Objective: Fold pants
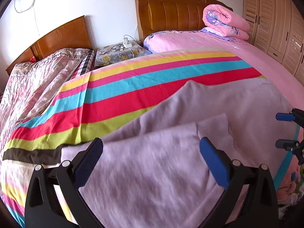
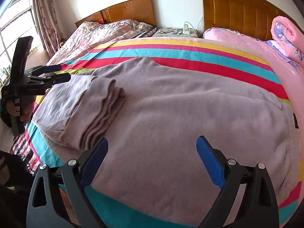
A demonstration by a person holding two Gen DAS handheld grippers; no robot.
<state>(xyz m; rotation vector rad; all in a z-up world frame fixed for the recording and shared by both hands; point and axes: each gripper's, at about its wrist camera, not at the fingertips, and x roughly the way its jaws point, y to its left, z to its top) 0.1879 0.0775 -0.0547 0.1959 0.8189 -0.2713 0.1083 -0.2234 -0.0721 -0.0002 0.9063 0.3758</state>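
Lilac pants point(image 1: 190, 117) on striped sheet point(image 1: 133, 87), left gripper point(image 1: 151, 145) spread wide above them

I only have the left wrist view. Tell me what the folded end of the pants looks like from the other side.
Observer: In the right wrist view, the pants have their leg end folded back on top, showing several stacked layers at the edge.
Operator: Report where my left gripper sits relative to that fold.
Observer: The left gripper is at the far left edge of the pants, beyond the fold, jaws nearly together, apparently holding nothing.
Operator: Give me the right gripper's state.
Observer: The right gripper is open above the broad waist part, nothing between its fingers.
Operator: Say what is left of the bed.
Observer: A window with a patterned curtain.
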